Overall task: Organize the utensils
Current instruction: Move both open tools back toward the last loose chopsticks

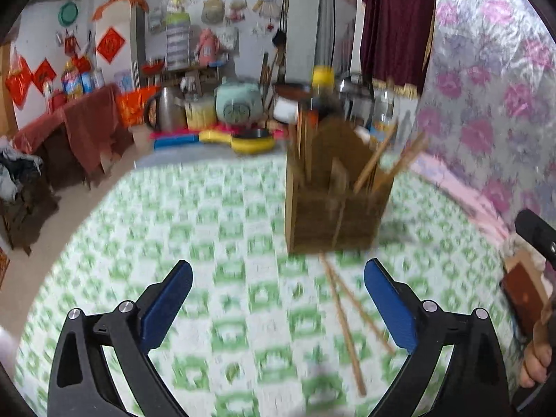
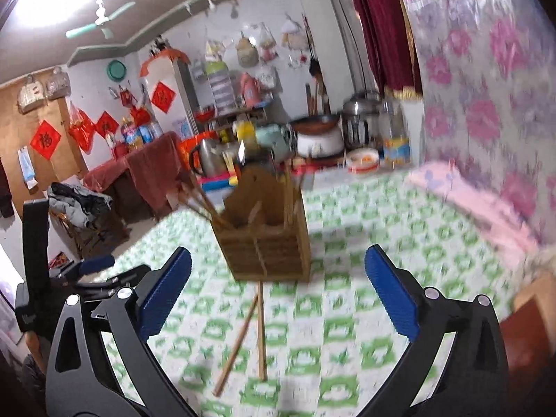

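Observation:
A wooden utensil holder [image 1: 333, 201] with several chopsticks standing in its compartments sits on the green-and-white checked tablecloth [image 1: 208, 243]. Two loose wooden chopsticks [image 1: 344, 323] lie crossed on the cloth just in front of it. My left gripper [image 1: 278, 299] is open and empty, held above the cloth with the loose chopsticks between its fingers, nearer the right one. In the right wrist view the holder [image 2: 267, 239] stands ahead and the two chopsticks [image 2: 250, 333] lie between the fingers of my right gripper [image 2: 278, 295], which is open and empty. Both views are blurred.
The back of the table holds a kettle [image 1: 166, 107], a mint rice cooker [image 1: 239, 100], a yellow pan [image 1: 250, 140], pots and bottles [image 2: 394, 139]. A floral plastic sheet [image 1: 486, 87] covers the right side. The left gripper's body [image 2: 38, 260] shows at the right view's left edge.

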Motion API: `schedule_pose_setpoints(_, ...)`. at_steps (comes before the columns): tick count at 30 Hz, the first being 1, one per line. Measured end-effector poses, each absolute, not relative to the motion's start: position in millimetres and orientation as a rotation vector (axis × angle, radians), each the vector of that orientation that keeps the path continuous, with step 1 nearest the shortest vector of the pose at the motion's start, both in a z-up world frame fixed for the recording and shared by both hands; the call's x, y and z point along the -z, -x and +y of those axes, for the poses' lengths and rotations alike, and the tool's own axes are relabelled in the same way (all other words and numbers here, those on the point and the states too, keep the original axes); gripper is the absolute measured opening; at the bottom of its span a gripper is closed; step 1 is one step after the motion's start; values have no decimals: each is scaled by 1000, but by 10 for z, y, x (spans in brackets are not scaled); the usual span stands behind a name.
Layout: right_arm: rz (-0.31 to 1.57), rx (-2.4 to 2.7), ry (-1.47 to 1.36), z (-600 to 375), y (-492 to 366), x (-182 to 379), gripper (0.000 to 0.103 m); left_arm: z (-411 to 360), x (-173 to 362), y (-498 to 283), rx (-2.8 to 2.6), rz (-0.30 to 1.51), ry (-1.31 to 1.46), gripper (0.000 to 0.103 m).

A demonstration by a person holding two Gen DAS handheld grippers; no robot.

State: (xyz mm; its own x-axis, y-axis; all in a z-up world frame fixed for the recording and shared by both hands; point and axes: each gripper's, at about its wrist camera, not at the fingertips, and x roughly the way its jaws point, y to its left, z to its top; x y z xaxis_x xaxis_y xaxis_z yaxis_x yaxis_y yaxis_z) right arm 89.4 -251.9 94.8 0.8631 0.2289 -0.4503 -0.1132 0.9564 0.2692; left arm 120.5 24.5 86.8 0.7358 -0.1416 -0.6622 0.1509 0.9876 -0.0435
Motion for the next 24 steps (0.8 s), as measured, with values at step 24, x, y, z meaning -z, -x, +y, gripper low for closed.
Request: schedule_pose_setpoints(24, 873, -185, -200, -2298, -1159, 232, 96, 256, 158, -1307, 100, 1029, -105, 97)
